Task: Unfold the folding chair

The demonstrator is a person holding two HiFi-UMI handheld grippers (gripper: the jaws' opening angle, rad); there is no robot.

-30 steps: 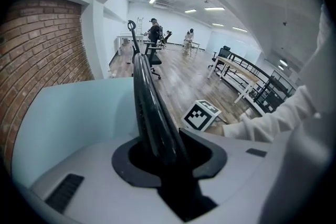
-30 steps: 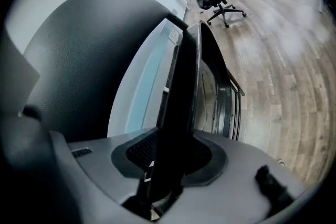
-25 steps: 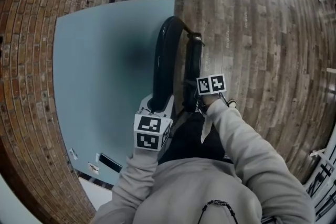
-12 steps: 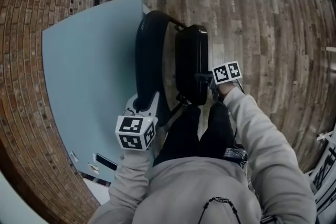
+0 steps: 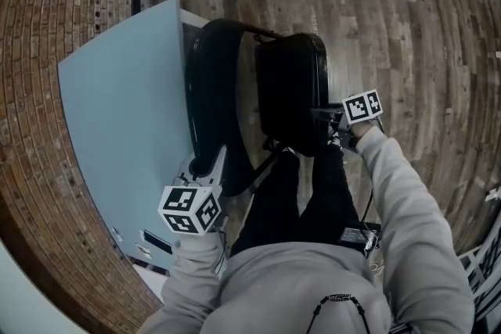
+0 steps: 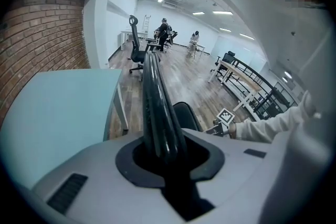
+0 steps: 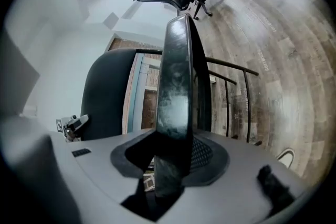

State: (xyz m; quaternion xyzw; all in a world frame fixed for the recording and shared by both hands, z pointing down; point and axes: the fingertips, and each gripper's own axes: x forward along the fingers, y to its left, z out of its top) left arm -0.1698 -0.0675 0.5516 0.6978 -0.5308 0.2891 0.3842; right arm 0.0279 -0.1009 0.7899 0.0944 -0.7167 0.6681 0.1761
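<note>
A: What has the left gripper (image 6: 167, 150) got hold of?

B: The edge of the backrest (image 6: 154, 97). Its jaws are narrow and have just been closing, with that black rim pinched between them. The rim runs straight out ahead of it.

A: And the right gripper (image 7: 169, 162)?

B: It's clamped on the near edge of the seat (image 7: 176, 76), jaws a little apart because the glossy black panel fills them. The seat stretches away from its jaws.

A: So where's the folding chair (image 5: 291, 51) itself?

B: On the wooden floor (image 5: 391, 12), right in front of the person, held between the two grippers. Seat and backrest stand apart, with a strip of floor showing between them. The thin black frame tubes (image 7: 227, 107) drop down just right of the seat in the right gripper view.

A: What's round about?

B: Just left of the left gripper there's a pale blue table (image 5: 125, 113). The backrest is close to its edge, but I can't tell if they touch. Beyond the table is a brick wall (image 6: 42, 34). The person's dark trouser legs (image 5: 305, 199) are between the grippers, on the near side of the chair. Far ahead of the left gripper, down the room, there's an office chair (image 6: 136, 52) and some people (image 6: 164, 34) near desks.
</note>
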